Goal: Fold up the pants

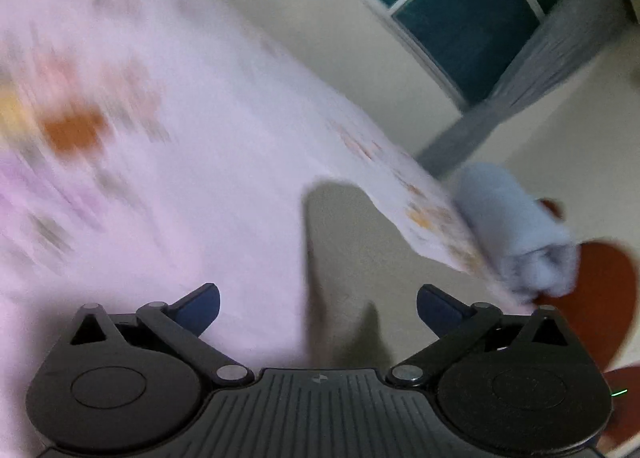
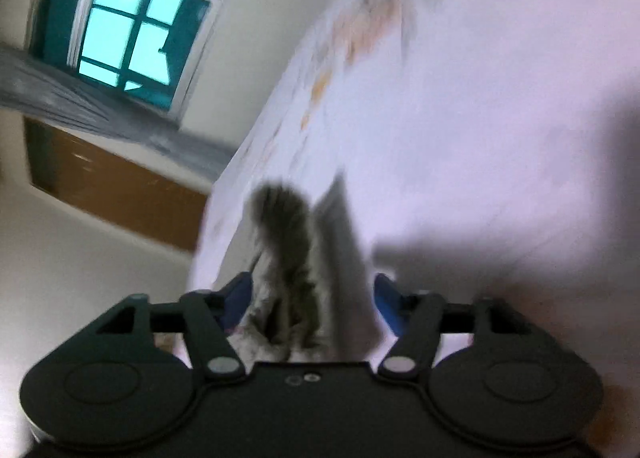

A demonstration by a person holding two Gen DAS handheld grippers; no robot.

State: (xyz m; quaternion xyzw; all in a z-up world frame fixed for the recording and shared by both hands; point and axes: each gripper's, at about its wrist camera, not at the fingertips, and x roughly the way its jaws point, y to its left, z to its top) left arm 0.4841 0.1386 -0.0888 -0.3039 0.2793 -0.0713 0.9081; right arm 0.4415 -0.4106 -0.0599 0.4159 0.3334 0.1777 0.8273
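Left gripper (image 1: 318, 308) spread wide, empty, above the bed sheet (image 1: 168, 186). Right gripper (image 2: 310, 300) parted around the grey pants (image 2: 292, 258), pads apparently clear. Risk: cloth slipping free, fold collapsing off the sheet's edge.

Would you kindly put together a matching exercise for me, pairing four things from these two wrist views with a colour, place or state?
Things:
1. left gripper
2. right gripper
3. rolled cloth
4. window

Descriptions:
A. grey fabric between its jaws
B. light blue, at the edge of the patterned sheet
C. teal panes
D. jaws spread wide

Pairs: 1-D, 2-A, 3-B, 4-C
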